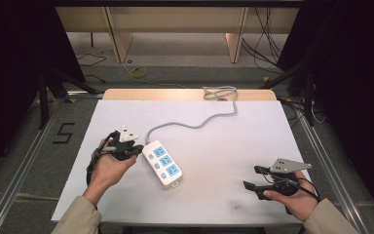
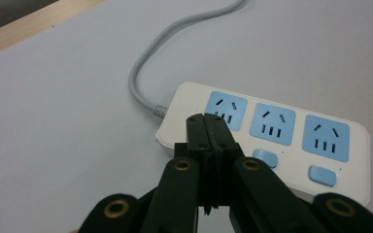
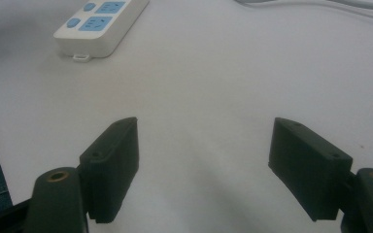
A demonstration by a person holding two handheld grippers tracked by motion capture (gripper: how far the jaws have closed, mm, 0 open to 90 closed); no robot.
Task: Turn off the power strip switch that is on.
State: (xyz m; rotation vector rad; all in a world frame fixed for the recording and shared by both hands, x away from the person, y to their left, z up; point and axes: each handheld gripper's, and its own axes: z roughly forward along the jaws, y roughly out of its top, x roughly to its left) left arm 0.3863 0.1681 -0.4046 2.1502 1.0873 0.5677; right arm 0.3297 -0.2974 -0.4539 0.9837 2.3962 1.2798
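Left gripper point(image 2: 208, 127) has its jaws pressed together with nothing between them, tips over the cord end of the power strip point(image 1: 162, 163), above the edge beside the first blue socket point(image 2: 226, 110); contact with the casing cannot be told. Right gripper point(image 1: 251, 177) sits well apart from the strip, toward its free end, jaws spread wide and empty above the table point(image 1: 214, 141). From the strip a grey cord point(image 1: 195, 123) curves away to the table's far edge.
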